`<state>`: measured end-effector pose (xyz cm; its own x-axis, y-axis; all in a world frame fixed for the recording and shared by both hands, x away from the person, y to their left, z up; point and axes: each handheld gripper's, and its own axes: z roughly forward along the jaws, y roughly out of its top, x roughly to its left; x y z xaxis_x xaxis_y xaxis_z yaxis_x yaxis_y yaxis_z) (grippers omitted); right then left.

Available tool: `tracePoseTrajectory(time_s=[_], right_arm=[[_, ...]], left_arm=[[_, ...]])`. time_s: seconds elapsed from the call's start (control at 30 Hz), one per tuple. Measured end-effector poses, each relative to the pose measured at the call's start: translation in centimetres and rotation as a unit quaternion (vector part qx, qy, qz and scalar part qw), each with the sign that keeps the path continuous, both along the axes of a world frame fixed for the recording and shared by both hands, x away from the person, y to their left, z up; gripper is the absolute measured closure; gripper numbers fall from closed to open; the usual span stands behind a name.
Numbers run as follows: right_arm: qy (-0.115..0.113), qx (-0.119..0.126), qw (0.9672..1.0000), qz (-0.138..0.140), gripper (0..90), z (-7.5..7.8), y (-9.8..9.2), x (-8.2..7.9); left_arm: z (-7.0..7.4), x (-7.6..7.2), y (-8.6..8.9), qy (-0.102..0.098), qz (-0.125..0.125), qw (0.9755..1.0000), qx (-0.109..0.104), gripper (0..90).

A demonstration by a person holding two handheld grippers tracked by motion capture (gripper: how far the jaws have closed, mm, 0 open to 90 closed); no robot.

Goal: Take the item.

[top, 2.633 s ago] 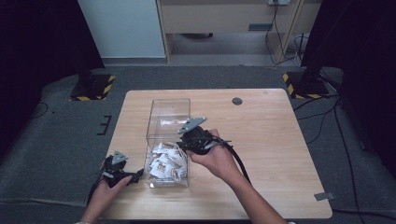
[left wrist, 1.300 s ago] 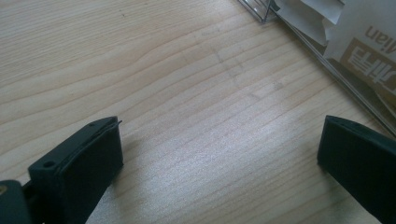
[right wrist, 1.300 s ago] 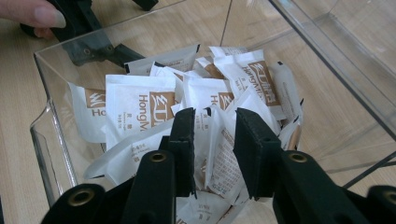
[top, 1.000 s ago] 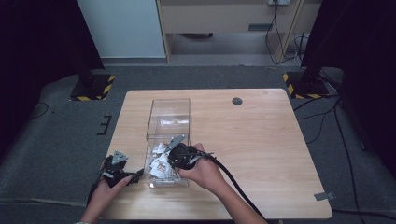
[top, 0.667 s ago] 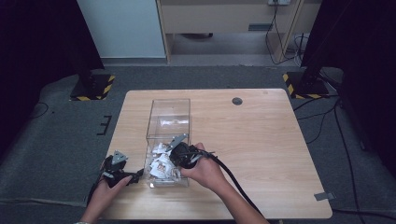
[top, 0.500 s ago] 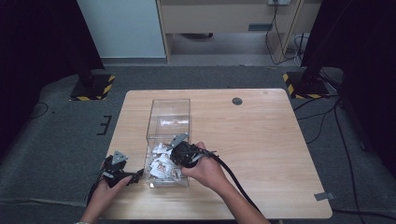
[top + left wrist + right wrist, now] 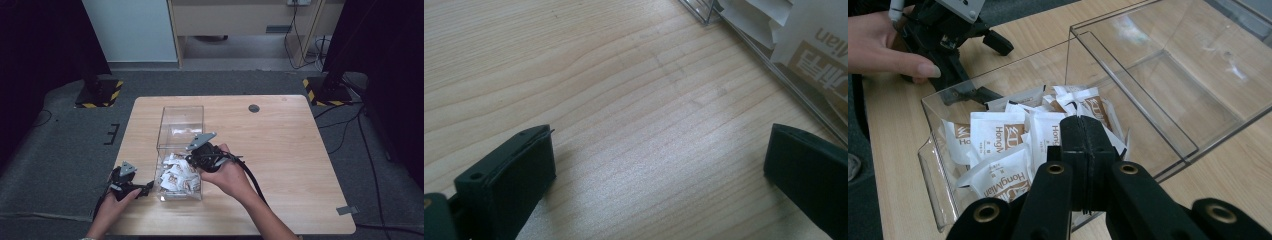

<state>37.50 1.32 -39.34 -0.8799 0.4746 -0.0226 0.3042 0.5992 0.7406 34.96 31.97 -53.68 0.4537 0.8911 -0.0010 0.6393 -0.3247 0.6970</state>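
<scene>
The sachets [image 7: 998, 145] (white paper, brown print, flat and crinkled) were heaped in the near compartment of the clear, hard-walled box [image 7: 180, 120] on the wood-grain table [image 7: 290, 150]. The right gripper [image 7: 1083, 131] was poised above them, jaws pressed together, apparently on nothing. The left gripper [image 7: 131, 187] was rested beside the box, jaws wide apart.

The right gripper [image 7: 192, 159] is held by the right hand [image 7: 226, 172], whose forearm reaches in from the bottom edge of the high view and slants up toward the left. Its jaws are pressed flat together, with nothing visible between their pads. The left gripper [image 7: 142, 187] sits low near the surface's left front edge in the left hand [image 7: 114, 202]. Its jaws stand wide apart, pointing to the right.
</scene>
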Motion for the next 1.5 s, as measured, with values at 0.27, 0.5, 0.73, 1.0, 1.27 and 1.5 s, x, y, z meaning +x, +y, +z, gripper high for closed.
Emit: tracePoseTrajectory(time_s=[0.27, 0.5, 0.73, 1.0, 1.27, 1.5], right_arm=[[-0.012, 0.002, 0.9999, 0.0, 90.0, 0.9, -0.4, -0.2], [-0.017, 0.005, 0.9998, -0.004, 90.0, 1.4, -0.9, 0.0], [-0.021, 0.007, 0.9997, -0.009, 90.0, 1.7, -1.5, 0.2], [-0.028, 0.011, 0.9993, -0.02, 90.0, 2.2, -2.6, 0.4], [-0.035, 0.01, 0.9986, -0.039, 90.0, 2.5, -4.1, 1.0], [-0.04, 0.014, 0.9977, -0.054, 90.0, 2.8, -5.6, 1.2]], left_arm=[[0.0, 0.0, 0.0, 0.0, 0.0, 1.0, 0.001, 0.0], [0.0, 0.0, 0.0, 0.0, 0.0, 1.0, 0.001, 0.0], [0.0, 0.0, 0.0, 0.0, 0.0, 1.0, 0.001, 0.0], [0.0, 0.0, 0.0, 0.0, 0.0, 1.0, 0.001, 0.0], [0.0, 0.0, 0.0, 0.0, 0.0, 1.0, 0.0, 0.0], [0.0, 0.0, 0.0, 0.0, 0.0, 1.0, 0.001, 0.0]])
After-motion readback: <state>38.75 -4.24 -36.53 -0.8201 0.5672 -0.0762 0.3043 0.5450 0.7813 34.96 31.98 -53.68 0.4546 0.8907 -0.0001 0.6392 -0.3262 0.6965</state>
